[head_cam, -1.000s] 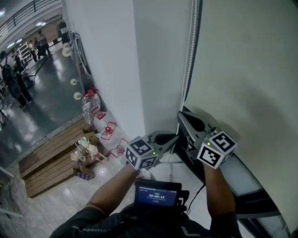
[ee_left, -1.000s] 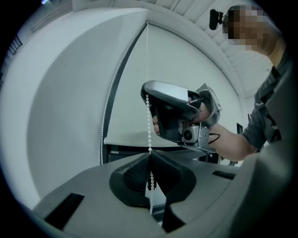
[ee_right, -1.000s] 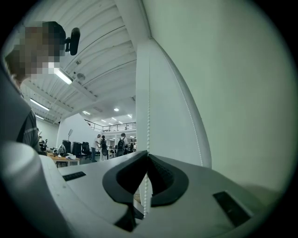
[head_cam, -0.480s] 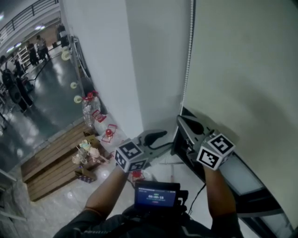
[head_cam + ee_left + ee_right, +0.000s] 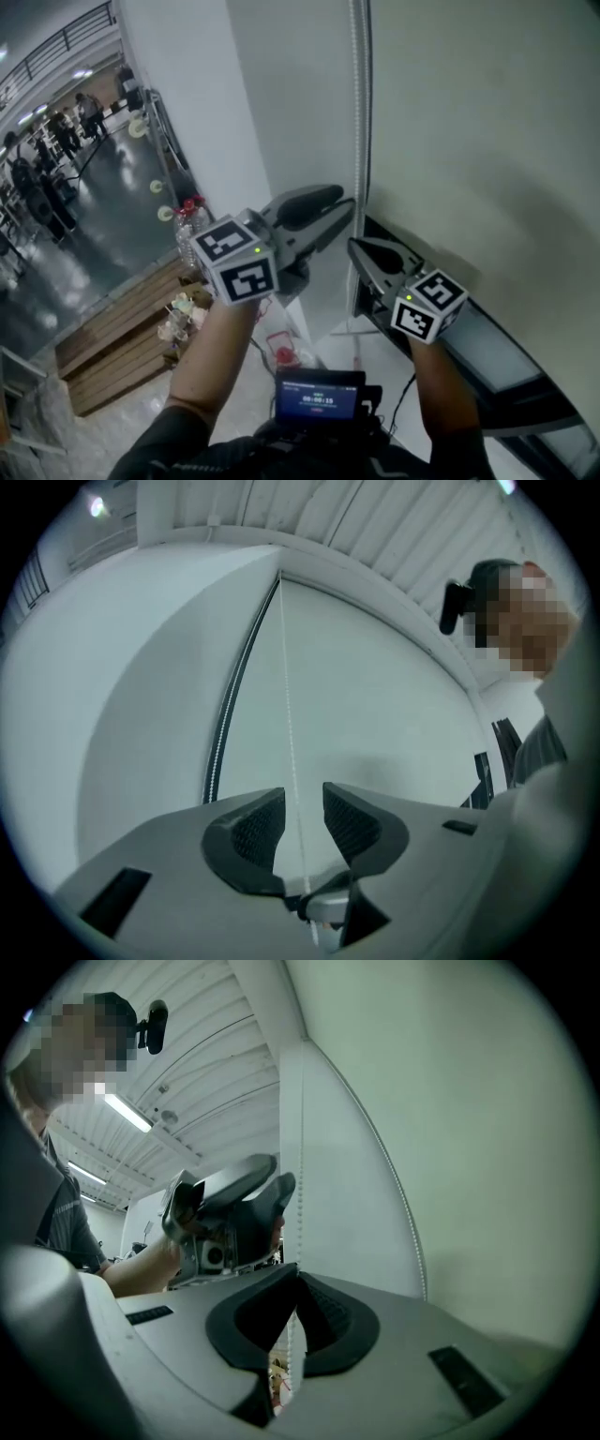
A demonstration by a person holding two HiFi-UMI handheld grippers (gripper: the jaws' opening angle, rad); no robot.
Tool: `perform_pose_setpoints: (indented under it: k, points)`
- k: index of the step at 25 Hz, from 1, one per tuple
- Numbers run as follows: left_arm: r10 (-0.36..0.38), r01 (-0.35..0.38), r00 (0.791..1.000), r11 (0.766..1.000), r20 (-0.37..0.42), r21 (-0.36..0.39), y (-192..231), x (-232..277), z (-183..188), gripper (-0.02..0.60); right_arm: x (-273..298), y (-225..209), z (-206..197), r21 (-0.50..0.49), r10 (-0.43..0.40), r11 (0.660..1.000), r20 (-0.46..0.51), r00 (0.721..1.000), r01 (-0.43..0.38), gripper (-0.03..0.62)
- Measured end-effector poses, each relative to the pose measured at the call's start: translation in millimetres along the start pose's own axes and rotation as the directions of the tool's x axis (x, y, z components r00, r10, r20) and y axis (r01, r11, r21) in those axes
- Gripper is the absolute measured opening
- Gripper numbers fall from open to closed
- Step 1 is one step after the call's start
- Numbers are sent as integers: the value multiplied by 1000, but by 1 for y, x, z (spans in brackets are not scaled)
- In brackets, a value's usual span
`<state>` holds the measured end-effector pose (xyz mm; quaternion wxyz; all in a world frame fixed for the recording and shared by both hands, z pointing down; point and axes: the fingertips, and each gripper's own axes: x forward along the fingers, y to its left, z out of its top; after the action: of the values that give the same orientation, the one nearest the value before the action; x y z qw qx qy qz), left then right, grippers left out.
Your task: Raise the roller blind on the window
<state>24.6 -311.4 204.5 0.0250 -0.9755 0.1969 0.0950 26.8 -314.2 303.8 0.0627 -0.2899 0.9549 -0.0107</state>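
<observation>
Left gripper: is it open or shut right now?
Open. In the left gripper view, the left gripper shows its jaws standing apart, with the bead chain running through the gap between them.

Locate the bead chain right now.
Head view: the bead chain hangs centre, along the roller blind's left edge, clamped in the right tongs and passing between the open left tongs above.

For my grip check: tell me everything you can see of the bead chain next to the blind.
The bead chain is a thin string of small white beads, plastic by the look. It hangs straight down in two strands along the edge of the pale blind. The right gripper is shut on one strand. Higher up, a strand runs between the open jaws of the left gripper, which do not press it.
</observation>
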Motion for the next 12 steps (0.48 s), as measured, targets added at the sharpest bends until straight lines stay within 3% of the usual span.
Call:
perform_pose_setpoints:
  k: [4, 5, 6, 7, 12]
  points:
    - [5, -3, 999, 999, -44, 40, 9, 26, 10, 137, -3, -5, -2, 4, -1, 1000, 2, 1000, 1, 0]
    - [21, -18, 998, 998, -67, 54, 13, 31, 8, 117, -3, -6, -2, 2, 2, 1000, 3, 1000, -2, 0]
    - [32, -27, 996, 998, -82, 57, 16, 35, 5, 41, -3, -7, -2, 3, 3, 1000, 4, 1000, -3, 0]
    - [33, -28, 996, 998, -88, 54, 17, 38, 4, 30, -4, -8, -2, 4, 2, 1000, 4, 1000, -2, 0]
    - [3, 0, 999, 998, -51, 63, 9, 40, 4, -2, -9, -13, -2, 19, -8, 1000, 4, 1000, 8, 0]
